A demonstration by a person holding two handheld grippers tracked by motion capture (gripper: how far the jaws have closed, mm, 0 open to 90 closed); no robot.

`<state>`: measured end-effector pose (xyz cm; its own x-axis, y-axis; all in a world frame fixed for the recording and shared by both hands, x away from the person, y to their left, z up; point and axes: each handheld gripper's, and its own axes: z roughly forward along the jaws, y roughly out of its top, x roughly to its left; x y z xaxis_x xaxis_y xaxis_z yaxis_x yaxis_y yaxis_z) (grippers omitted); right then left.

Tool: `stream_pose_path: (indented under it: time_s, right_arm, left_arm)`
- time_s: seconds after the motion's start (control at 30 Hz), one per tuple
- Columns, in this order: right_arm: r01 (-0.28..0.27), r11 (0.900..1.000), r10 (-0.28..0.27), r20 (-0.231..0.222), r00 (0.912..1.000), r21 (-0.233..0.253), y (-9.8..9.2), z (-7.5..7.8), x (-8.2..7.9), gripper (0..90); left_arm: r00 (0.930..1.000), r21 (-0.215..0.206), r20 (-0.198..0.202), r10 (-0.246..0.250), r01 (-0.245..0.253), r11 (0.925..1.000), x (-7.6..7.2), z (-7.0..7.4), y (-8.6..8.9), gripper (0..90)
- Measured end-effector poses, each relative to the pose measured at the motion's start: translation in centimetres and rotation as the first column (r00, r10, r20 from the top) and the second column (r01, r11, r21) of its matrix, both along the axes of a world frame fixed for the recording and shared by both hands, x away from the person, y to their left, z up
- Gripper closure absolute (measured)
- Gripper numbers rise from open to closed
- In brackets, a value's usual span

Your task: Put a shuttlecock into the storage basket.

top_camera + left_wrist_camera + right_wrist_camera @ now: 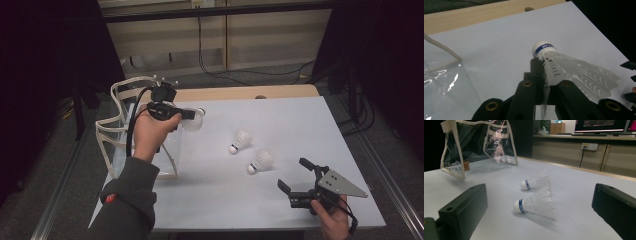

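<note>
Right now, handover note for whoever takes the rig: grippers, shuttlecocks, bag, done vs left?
Left gripper: shut on a shuttlecock, pinching its skirt, held up beside the clear bag at the table's left edge.
Right gripper: open, holding nothing, low at the near right, facing the two loose shuttlecocks.
Loose shuttlecocks: far one and near one, lying on their sides mid-table on the white sheet.
Done: one shuttlecock picked up. No shuttlecock visible in the bag.
Left, probably: drop the held one into the bag, then bag the other two.

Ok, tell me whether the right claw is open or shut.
Open. The right claw has its jaws spread wide apart with nothing between them, aimed at the two shuttlecocks lying on the table, the nearer shuttlecock unheld.
</note>
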<state>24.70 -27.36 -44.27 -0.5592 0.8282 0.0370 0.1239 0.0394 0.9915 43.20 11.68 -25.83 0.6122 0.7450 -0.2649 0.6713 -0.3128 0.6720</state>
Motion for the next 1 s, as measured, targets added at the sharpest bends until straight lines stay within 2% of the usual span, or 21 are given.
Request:
stream_pose_path:
  time_s: [0.87, 1.0]
  right_arm:
    - [0.001, 1.0, -0.001, -0.001, 1.0, 0.001, 0.0, 0.0, 0.0, 0.2]
    - [0.002, 1.0, -0.002, 0.001, 1.0, 0.004, -0.1, 0.0, 0.0, 0.2]
  left_arm:
    - [0.9984, 0.001, 0.013, 0.054, -0.054, 0.9985, 1.3, 1.2, 1.0, 88.8]
    - [0.9981, -0.012, 0.008, 0.06, -0.06, 0.9981, 1.5, 1.3, 1.2, 88.8]
